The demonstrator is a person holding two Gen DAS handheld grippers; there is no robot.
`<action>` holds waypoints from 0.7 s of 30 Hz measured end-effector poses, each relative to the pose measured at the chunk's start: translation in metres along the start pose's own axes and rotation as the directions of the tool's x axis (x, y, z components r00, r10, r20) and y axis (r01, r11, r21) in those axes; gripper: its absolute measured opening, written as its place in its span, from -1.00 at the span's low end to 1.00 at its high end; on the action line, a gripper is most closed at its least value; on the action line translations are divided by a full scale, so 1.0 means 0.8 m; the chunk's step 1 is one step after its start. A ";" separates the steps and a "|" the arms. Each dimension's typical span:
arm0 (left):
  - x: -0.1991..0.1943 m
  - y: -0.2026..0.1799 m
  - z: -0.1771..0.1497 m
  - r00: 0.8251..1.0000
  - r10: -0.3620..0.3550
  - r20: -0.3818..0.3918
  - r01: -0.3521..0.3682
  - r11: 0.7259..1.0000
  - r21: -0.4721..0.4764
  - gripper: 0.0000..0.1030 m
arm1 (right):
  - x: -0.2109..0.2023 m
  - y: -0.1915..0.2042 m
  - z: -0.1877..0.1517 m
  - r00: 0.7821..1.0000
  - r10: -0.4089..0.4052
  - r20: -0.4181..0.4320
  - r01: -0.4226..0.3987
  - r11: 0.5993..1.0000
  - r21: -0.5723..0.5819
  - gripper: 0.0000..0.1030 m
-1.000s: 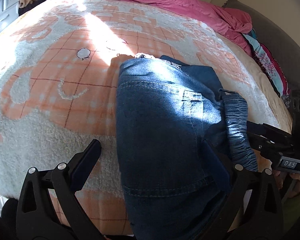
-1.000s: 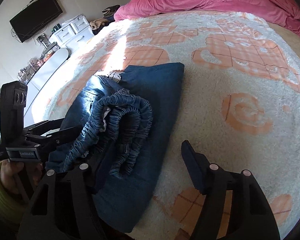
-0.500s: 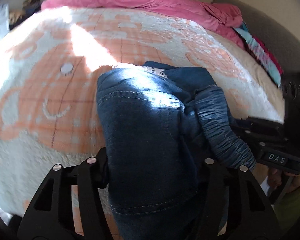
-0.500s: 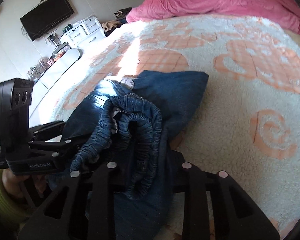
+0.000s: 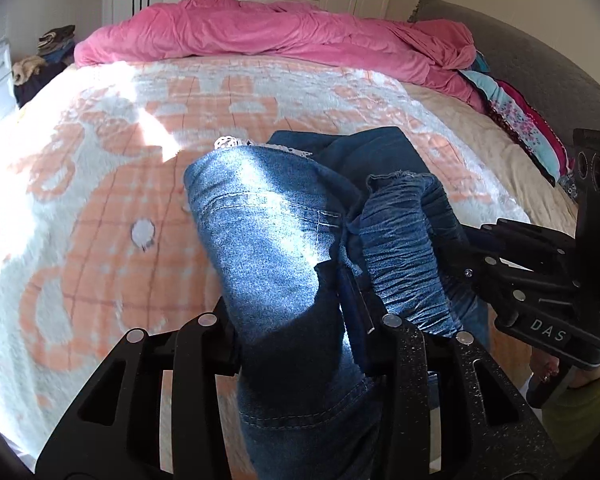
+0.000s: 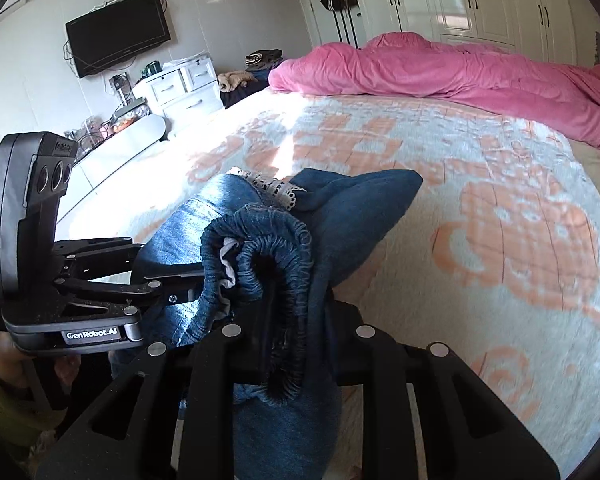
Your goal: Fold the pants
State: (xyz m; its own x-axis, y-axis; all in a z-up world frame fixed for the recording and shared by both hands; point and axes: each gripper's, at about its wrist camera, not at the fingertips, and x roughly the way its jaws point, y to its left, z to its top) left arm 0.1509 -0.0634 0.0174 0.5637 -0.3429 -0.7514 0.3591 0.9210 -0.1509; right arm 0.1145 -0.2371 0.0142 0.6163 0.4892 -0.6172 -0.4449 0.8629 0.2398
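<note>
Your left gripper (image 5: 300,328) is closing, clamped on the denim pants (image 5: 268,240); your right gripper (image 6: 296,332) is closing on their elastic waistband (image 6: 276,248). The near end of the pants rises off the orange-and-white blanket (image 5: 100,200), the pink duvet (image 5: 280,32) at 12 o'clock.

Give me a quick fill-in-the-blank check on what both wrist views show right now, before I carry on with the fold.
1. The jeans lie on an orange-and-white ____.
2. The quilt bunched at the far end of the bed is ____.
3. The left gripper, jaws closing, has ____ fabric between its fingers.
4. The right gripper pinches the jeans' gathered elastic ____.

Missing words: blanket; pink; denim; waistband
</note>
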 end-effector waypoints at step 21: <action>0.082 0.051 0.013 0.999 0.037 -0.028 -0.039 0.996 -0.082 -0.09 | 0.101 -0.075 0.008 0.982 -0.119 -0.148 0.136 0.985 0.111 -0.16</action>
State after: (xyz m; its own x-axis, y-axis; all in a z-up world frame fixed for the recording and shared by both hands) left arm 0.2103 -0.0498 -0.0311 0.5554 -0.3032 -0.7744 0.2743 0.9458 -0.1736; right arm 0.1952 -0.2487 -0.0454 0.5614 0.3589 -0.7457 -0.2824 0.9301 0.2350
